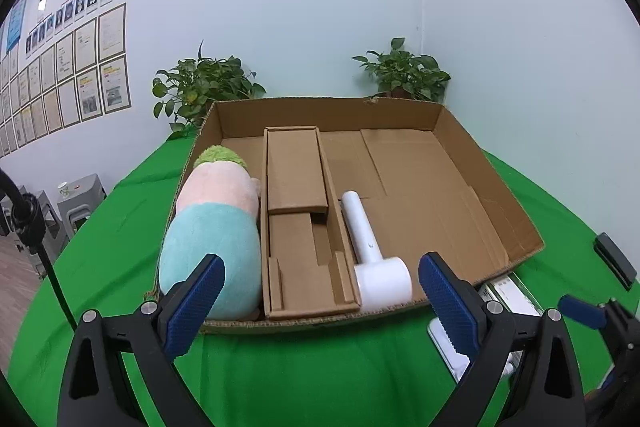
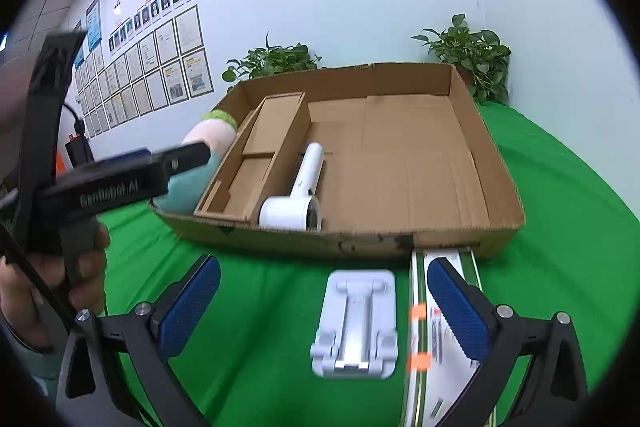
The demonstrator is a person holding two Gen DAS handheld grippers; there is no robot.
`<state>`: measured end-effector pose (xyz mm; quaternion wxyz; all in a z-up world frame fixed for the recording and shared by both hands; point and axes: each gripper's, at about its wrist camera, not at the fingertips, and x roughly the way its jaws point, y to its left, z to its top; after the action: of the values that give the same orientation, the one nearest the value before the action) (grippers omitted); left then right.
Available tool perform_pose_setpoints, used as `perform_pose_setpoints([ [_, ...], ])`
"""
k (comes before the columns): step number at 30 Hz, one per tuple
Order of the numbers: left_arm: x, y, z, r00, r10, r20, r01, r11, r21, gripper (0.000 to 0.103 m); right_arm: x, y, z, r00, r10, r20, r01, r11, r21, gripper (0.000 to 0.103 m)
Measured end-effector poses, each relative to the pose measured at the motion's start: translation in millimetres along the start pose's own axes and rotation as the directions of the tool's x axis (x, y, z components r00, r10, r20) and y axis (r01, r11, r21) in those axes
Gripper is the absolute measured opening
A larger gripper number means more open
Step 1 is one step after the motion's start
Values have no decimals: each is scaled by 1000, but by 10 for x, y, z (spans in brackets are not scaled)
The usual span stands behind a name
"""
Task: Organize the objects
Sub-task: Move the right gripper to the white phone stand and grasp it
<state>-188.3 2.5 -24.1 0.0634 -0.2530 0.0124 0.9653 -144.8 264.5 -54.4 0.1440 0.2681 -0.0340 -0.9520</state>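
A shallow cardboard box (image 1: pixel 492 187) (image 2: pixel 492 163) lies on the green table. In it are a plush toy (image 1: pixel 216 223) (image 2: pixel 208 135) at the left, a cardboard insert (image 1: pixel 296 227) (image 2: pixel 264 151), and a white hair dryer (image 1: pixel 372 255) (image 2: pixel 298 195). A white folding phone stand (image 2: pixel 356 323) and a long white-and-green box (image 2: pixel 440 343) (image 1: pixel 508 295) lie on the cloth in front of the box. My left gripper (image 1: pixel 320 303) is open and empty at the box's near wall. My right gripper (image 2: pixel 324 307) is open, its fingers either side of the phone stand, above it.
Two potted plants (image 1: pixel 204 87) (image 1: pixel 404 71) stand behind the box against the wall. A black flat object (image 1: pixel 614 261) lies on the cloth at the right. Grey stools (image 1: pixel 76 203) stand off the table's left edge. The left gripper's body (image 2: pixel 120 183) shows at the left in the right wrist view.
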Motion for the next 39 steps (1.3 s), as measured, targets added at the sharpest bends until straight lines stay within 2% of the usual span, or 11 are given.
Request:
perform_pose_setpoints([
  [5,-208,27,-31,1000,21,-19,-21,1000,9,95,-106,-62,-97,1000,19,-1,-19,999,39,87],
  [6,-261,50,-21,1000,17,-24,-17,1000,9,77,-101,-70,-109,1000,5,-11,-5,999,41,65],
  [7,-303,73,-7,999,1,-36,-1,1000,17,30,-85,-76,-115,1000,-14,-27,15,999,39,56],
  [8,-319,80,12,998,-4,-66,7,999,38,8,-64,-83,-117,999,-27,-40,28,999,36,40],
  [10,-328,140,33,994,12,-111,-7,999,50,1,-48,-89,-129,998,-20,-53,22,999,38,29],
  [13,-346,245,-1,990,-2,-141,1,1000,-3,13,-46,-45,-129,998,18,-63,-15,999,37,46],
  [14,-326,240,-36,988,19,-151,-19,1000,1,29,-43,-20,-136,998,16,-64,-14,999,34,81],
  [16,-302,225,-129,987,43,-155,-44,999,-5,98,-43,28,-149,999,16,-46,-15,999,31,100],
  [23,-122,81,-475,980,0,-199,-5,1000,-29,100,263,176,-199,975,141,-171,-138,990,28,100],
  [33,119,70,-694,963,-62,-262,50,997,-53,100,760,94,-306,943,-62,-328,39,996,-76,98],
  [39,215,157,-714,955,-91,-284,70,994,-83,100,736,229,-389,933,-176,-313,111,970,-215,52],
])
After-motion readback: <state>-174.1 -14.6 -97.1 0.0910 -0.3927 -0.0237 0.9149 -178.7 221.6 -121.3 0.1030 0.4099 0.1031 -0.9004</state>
